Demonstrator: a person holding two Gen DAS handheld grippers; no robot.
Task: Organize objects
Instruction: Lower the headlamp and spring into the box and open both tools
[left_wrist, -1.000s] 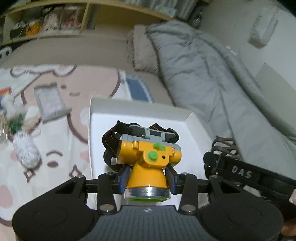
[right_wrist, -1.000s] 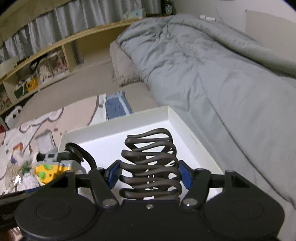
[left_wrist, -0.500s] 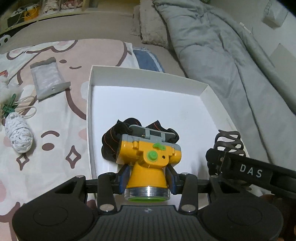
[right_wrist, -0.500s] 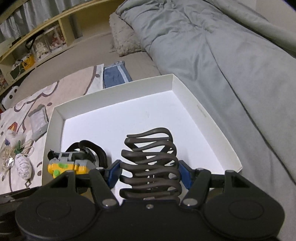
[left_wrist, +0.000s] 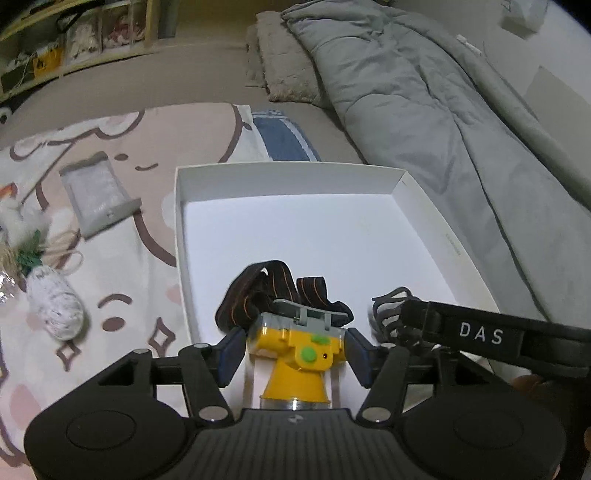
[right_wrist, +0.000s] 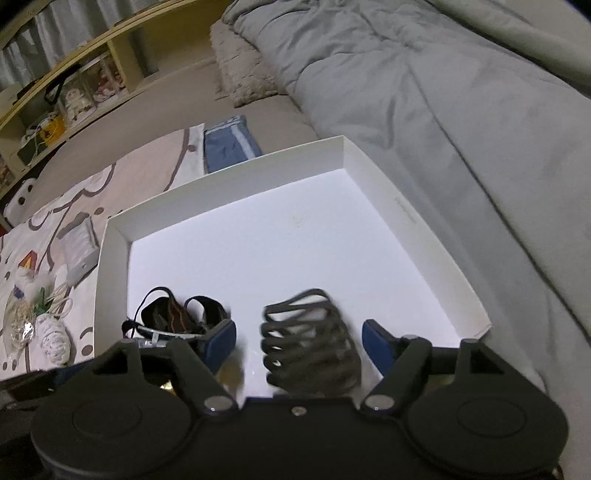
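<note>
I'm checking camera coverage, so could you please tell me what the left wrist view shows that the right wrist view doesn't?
Only the left view shows the headlamp's yellow body and the "DAS" label on the right tool. Only the right view shows the whole hair claw, lying free between open pads. Both show the white box, the headlamp strap, the grey packet and the duvet.

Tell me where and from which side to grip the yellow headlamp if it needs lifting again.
Grip the headlamp across its squarish yellow body, coming from above along the lens axis. Those flat sides suit the pads; the cone tapers and the strap is floppy.
</note>
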